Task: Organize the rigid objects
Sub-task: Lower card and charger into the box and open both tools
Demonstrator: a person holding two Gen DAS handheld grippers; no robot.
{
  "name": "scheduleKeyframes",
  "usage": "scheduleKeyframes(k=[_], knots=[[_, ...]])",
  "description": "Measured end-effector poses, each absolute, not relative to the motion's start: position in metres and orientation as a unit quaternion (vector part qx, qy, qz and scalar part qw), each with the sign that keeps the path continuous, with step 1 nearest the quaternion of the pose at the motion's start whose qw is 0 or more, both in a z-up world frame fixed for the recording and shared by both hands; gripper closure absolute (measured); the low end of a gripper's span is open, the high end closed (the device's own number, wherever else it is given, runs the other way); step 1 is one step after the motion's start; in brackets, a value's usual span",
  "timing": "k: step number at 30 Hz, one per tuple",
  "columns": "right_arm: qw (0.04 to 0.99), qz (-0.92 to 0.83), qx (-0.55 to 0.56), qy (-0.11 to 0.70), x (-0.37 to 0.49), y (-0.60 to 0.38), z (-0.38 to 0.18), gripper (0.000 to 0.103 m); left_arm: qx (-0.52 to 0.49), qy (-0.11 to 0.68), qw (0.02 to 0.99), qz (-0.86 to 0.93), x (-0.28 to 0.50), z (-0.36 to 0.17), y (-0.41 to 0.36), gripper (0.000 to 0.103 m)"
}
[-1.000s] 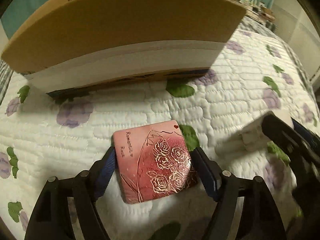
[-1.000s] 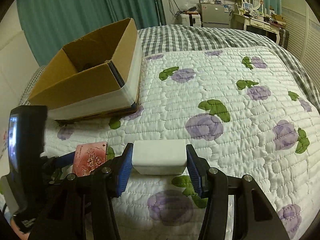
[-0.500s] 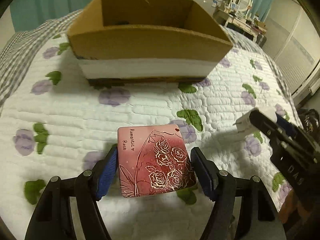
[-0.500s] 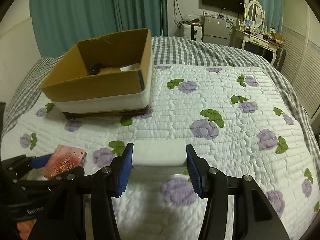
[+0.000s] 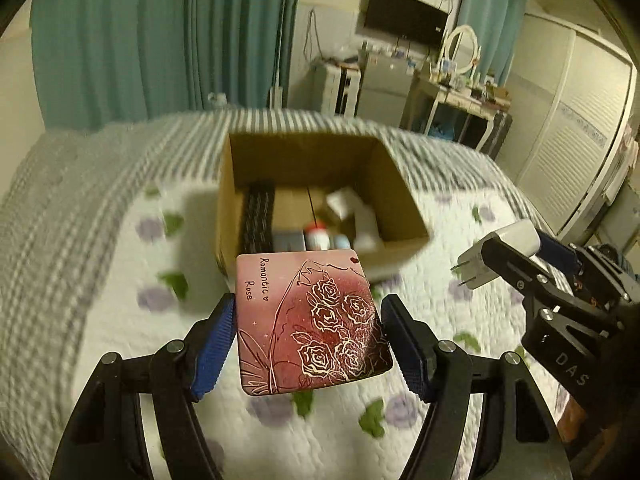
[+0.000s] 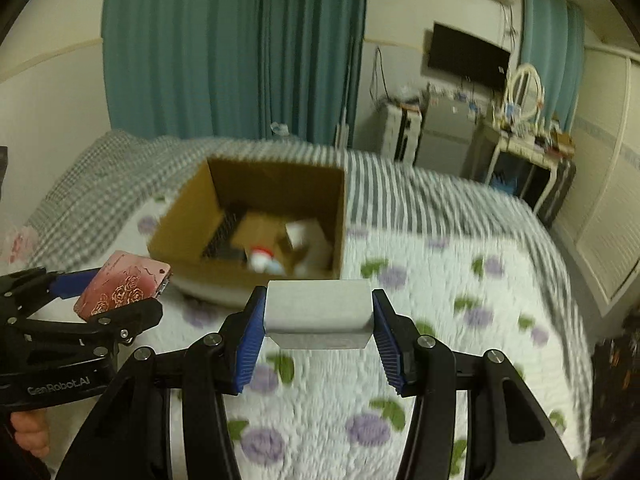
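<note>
1. A flat pink tin (image 5: 310, 322) with rounded corners and a gold rose drawing is clamped between the blue ribbed pads of the left gripper (image 5: 308, 344); it is held in the air above the quilt (image 5: 100, 320), just short of the near wall of the cardboard box (image 5: 320, 196).
2. A white charger block (image 6: 318, 312) (its prongs can be seen from the left wrist view) is pinched at its two ends by the right gripper (image 6: 318, 330), also lifted clear of the quilt and near the box.
3. The box stands open on the bed, and several small things, too blurred to name, already lie inside it.
4. A slip is judged possible: the tin's lid looks smooth and glossy, and it is gripped only on its thin edges, so a tilt or a quick swing could let it pivot or drop short of the box.
5. A collision is also judged possible, since both grippers are aimed at the same opening and are close side by side; if both are lowered together, fingers or loads could knock each other or the cardboard rim.
6. The charger's hard, matte plastic faces look flat and should sit steadily in the pads; the quilt is soft and padded, so a dropped piece would likely land gently but outside the box.
</note>
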State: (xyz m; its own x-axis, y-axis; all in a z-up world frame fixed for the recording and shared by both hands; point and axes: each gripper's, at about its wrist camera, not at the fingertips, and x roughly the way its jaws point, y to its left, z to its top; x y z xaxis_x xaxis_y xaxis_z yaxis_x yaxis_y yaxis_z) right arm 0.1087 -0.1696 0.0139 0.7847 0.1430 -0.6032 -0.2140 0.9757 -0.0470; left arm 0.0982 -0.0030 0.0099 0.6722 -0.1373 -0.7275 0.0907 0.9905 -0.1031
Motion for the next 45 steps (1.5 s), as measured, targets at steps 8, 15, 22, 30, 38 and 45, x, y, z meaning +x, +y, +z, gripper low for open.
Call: scheduleKeyframes(k=[8,15,22,30,38,45], knots=[[0.949,0.122,-0.048,0.288,0.163,-0.15,0.047,0.053,0.002,0.371,0.928,-0.048,0.158,0.032,0.003,0.03],[0.941,0.14,-0.031,0.307,0.236,-0.14,0.021,0.053,0.042,0.374,0.925,-0.049,0.224,0.002,-0.007,0.03],[0.933,0.141,-0.012,0.332,0.289,-0.142,-0.025,0.053,0.059,0.409,0.909,-0.051,0.267,-0.054,-0.007,0.03],[0.932,0.123,-0.01,0.342,0.288,-0.143,-0.039,0.045,0.078,0.393,0.915,-0.058,0.259,-0.058,-0.018,0.027],[0.944,0.091,-0.023,0.317,0.237,-0.168,0.031,0.039,0.053,0.368,0.928,-0.034,0.216,0.005,-0.004,0.027],[0.954,0.078,-0.055,0.283,0.163,-0.175,0.104,0.027,0.032,0.315,0.948,-0.041,0.157,0.08,0.005,0.026]])
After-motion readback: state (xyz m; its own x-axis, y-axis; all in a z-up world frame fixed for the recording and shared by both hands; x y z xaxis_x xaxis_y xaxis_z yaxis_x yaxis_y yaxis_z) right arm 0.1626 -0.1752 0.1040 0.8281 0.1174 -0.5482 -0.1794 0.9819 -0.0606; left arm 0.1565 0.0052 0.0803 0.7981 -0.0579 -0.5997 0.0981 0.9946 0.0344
